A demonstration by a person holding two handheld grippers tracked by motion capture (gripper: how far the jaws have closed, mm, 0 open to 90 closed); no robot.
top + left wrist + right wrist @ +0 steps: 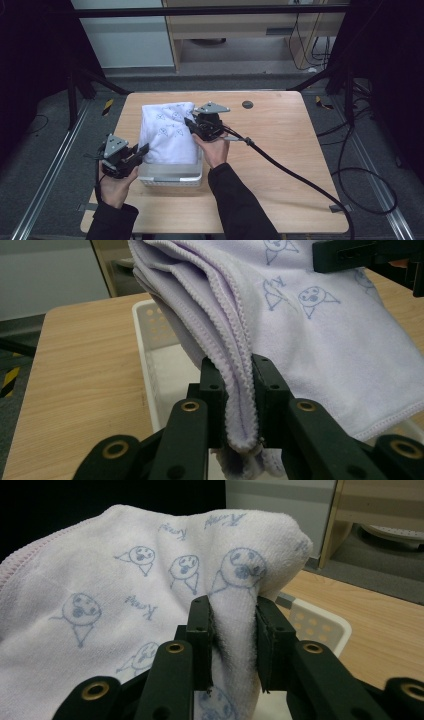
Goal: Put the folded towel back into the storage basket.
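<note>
Folded towel (pixel 167 132) held over white basket (pixel 172 177) near table's (pixel 280 165) left front; left gripper (pixel 239 405) pinching stitched hem at near corner; right gripper (pixel 235 640) pinching fold at far right edge. Best lowered level, both ends together; keep fold taut, hems inside basket walls; release only once cloth rests flat on bottom.

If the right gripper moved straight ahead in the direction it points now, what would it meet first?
The right gripper is already shut on the folded towel, so it would only push further into that cloth. The white basket sits just beyond and below; how near is unclear.
</note>
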